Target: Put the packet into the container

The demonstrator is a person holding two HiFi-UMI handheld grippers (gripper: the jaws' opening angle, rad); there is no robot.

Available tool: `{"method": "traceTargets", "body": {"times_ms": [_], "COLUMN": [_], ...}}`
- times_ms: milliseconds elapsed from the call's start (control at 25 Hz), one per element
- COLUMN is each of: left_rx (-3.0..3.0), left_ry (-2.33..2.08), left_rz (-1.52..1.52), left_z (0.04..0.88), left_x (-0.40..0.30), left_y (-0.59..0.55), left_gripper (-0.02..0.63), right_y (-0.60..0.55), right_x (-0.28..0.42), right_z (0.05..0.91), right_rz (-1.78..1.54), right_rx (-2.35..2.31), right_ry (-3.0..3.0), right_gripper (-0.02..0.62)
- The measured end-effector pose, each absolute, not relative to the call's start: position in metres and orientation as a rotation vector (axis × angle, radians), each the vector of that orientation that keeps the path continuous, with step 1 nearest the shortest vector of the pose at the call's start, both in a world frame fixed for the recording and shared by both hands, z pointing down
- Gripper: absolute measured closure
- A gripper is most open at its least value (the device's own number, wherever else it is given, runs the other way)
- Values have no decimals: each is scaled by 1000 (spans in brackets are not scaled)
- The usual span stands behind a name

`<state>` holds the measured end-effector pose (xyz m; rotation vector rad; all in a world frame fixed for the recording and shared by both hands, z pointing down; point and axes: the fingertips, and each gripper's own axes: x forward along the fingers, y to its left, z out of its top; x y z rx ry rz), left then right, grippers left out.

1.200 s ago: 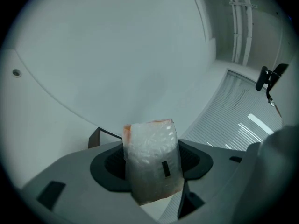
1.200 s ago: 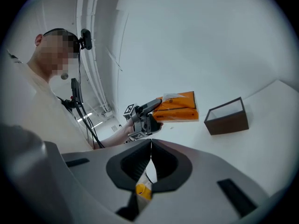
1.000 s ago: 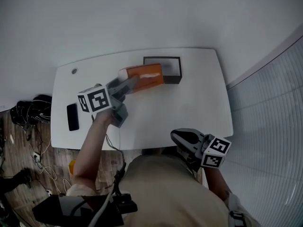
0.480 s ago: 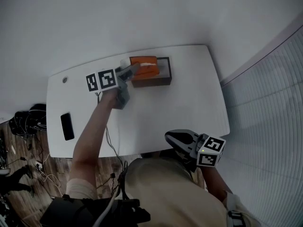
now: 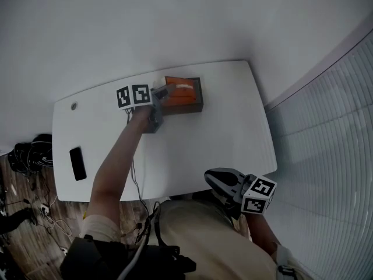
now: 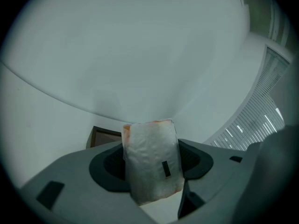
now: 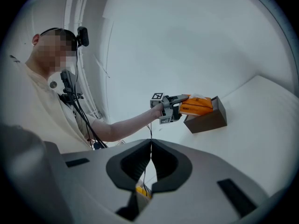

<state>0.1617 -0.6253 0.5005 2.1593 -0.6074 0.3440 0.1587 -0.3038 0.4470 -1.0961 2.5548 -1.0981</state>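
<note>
Packet [image 6: 152, 162] sits clamped between left gripper [image 5: 165, 92] jaws, its far end over the container [image 7: 208, 120].

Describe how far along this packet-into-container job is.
Done: the packet is picked up, clamped in the left hand-held gripper. In hand: it hangs over the open container. Left: lower it in and release. The right hand-held gripper is shut, empty.

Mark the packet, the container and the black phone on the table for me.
packet [image 5: 180, 92], head view, its orange top face.
container [image 5: 184, 109], head view, its dark near wall.
black phone [image 5: 76, 163], head view, its middle.
</note>
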Motion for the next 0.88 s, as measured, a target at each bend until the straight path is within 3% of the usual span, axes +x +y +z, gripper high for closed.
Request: {"method": "traceTargets", "body": {"times_ms": [560,720,880], "left_rx": [2058,2099,2178], "left_ry": [-520,-589,-691], "left_rz": [308,432,615], "left_z": [537,542,544], "left_x": [184,178,161], "left_y": [-634,-636,-637], "left_gripper": [328,324,278], "right_y": [-311,-313,-314], "right_x": [173,178,180], "right_z": [448,445,442], "right_rz": [-1084,-1079,-1071], "right_rx": [-1073,-1069,-1067], "right_ry": [2584,2586,2588], "right_gripper": [580,580,580]}}
